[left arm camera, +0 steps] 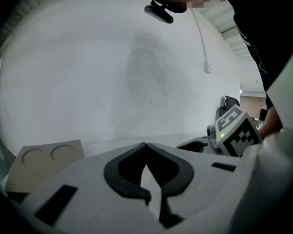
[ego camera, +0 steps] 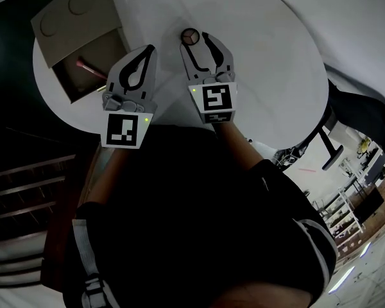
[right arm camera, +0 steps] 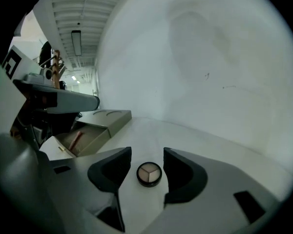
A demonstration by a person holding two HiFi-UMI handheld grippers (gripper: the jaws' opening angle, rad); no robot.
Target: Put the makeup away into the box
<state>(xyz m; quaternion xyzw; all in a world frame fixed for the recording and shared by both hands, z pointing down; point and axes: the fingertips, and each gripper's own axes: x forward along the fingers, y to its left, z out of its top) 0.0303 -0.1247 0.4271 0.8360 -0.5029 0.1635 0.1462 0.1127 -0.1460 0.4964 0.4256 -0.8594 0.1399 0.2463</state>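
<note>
Clothing of a dark colour is seen nearest in the head view, and two forearms are stretched out from it over a round white desk (ego camera: 269, 63). A gripper is held at the end of each forearm, and a cube with square markers is carried at the near end of each gripper.

The left gripper (ego camera: 147, 50) is held with its jaws brought together. In its own view the left gripper (left arm camera: 146, 144) is shown with the dark pads meeting at their tips, and nothing is caught between them.

The right gripper (ego camera: 197, 43) is held just beside it, with its jaws set well apart. A small round eyeshadow compact (ego camera: 190, 36), divided into three shades, is laid flat on the desk at the tips of those jaws. From the right gripper (right arm camera: 146, 157) the eyeshadow compact (right arm camera: 150, 174) is seen between the parted jaws. A sliver of desk is shown on each side of it, so it is pressed by neither pad.

Farther off, on the left gripper's side and apart from the compact, a cardboard box (ego camera: 83, 24) is placed near the desk's rim. Two circles are marked on its top. Its drawer (ego camera: 77, 85) is pulled open, and a pink stick (ego camera: 90, 68) is laid inside it. The same box (right arm camera: 105, 118) and pink stick (right arm camera: 75, 139) are caught in the right gripper view.
</note>
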